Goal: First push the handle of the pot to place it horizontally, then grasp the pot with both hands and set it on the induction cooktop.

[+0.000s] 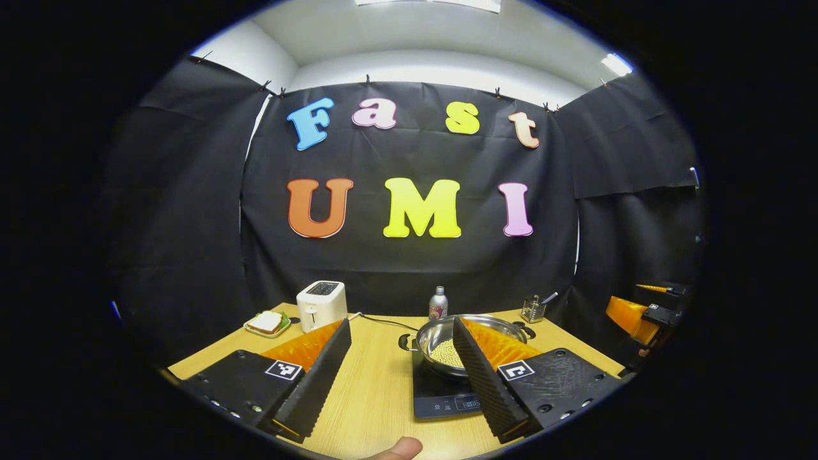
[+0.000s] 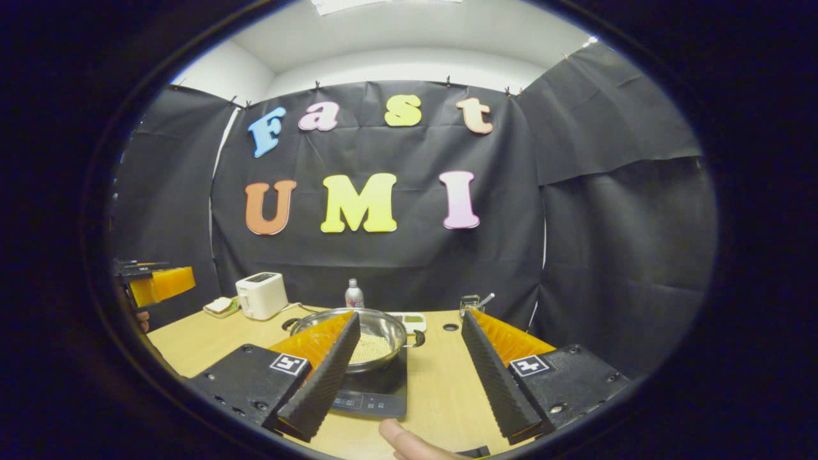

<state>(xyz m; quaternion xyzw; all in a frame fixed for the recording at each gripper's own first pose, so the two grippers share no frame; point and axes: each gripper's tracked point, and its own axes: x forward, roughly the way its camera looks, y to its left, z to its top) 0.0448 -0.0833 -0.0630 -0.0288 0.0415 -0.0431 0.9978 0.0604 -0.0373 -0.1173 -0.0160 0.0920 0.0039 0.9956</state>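
- Both grippers were found with their jaws spread wide and holding nothing. The left gripper (image 1: 396,377) hung above the table (image 1: 377,390), and the right gripper (image 2: 409,377) did likewise in its own view.
- Each camera also caught the other tool off to the side: an orange-and-black gripper at the right edge of the left gripper view, and one at the left edge of the right gripper view. Both sat well apart from the pot.
- A fingertip (image 1: 399,449) of the person intruded at the bottom of the left gripper view; a finger (image 2: 409,441) showed likewise in the right gripper view.
- The pot (image 2: 377,342), a shallow steel pan with pale grain-like contents, was observed resting on the induction cooktop (image 2: 374,396). Its small black side handles (image 2: 418,337) lay out to either side, roughly level.
- Judgement: placement appeared complete. The step in hand was a clean withdrawal.
- Recommended practice: keep the jaws spread and draw both tools straight back and up, clear of the rim, so that no finger nudges the pot off the cooktop or spills its contents.
- Further out, the toaster (image 1: 321,305), a plate with a sandwich (image 1: 267,323), a small bottle (image 1: 438,303) and a glass holder (image 1: 532,310) stood along the table's far side, well apart from the grippers.
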